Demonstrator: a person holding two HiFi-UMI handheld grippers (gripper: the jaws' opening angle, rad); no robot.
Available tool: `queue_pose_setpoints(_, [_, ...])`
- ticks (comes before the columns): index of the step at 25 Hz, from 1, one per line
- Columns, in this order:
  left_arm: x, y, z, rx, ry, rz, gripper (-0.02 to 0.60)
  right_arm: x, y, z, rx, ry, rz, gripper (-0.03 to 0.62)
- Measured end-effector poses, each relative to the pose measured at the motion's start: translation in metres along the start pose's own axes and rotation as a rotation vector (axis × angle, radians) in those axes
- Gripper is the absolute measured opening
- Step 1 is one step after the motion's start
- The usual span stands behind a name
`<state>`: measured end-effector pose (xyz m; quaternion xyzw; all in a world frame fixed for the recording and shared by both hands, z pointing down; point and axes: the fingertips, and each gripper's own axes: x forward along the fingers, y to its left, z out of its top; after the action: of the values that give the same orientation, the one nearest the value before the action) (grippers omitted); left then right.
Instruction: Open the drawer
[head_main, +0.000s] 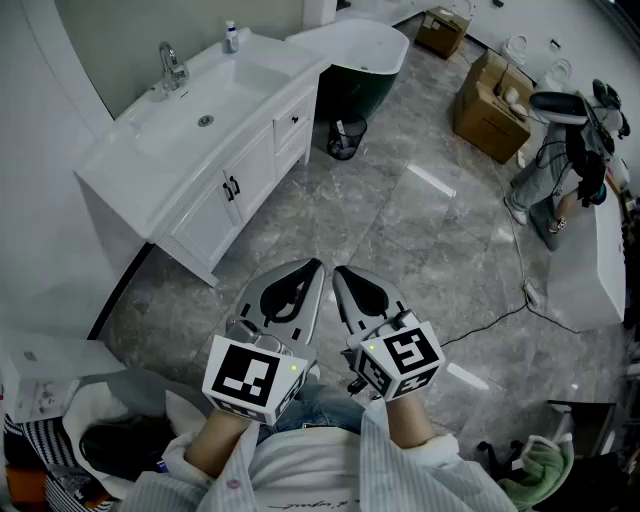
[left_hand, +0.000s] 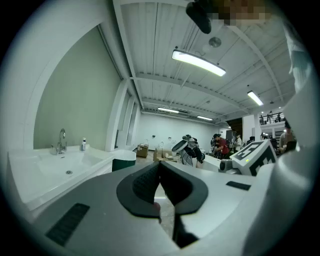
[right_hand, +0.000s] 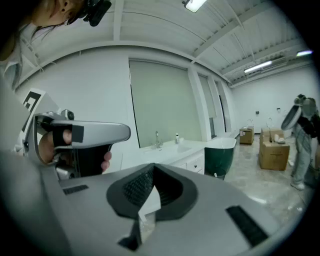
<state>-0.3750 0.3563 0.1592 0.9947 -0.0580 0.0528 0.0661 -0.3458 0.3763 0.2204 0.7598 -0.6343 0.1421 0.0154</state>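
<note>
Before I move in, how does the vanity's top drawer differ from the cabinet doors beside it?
The top drawer is a small, short front at the bathtub end of the vanity. The cabinet doors are taller panels under the basin. The drawer carries one small dark knob. The doors carry a pair of dark handles where they meet. Both are white and look shut.
</note>
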Motion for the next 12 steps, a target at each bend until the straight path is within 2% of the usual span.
queue_pose_setpoints(12, [0.008, -0.017, -0.003, 0.005, -0.001, -0.022, 0.017, -0.012, -0.008, -0.004, 0.023, -0.012, -0.011, 0.005])
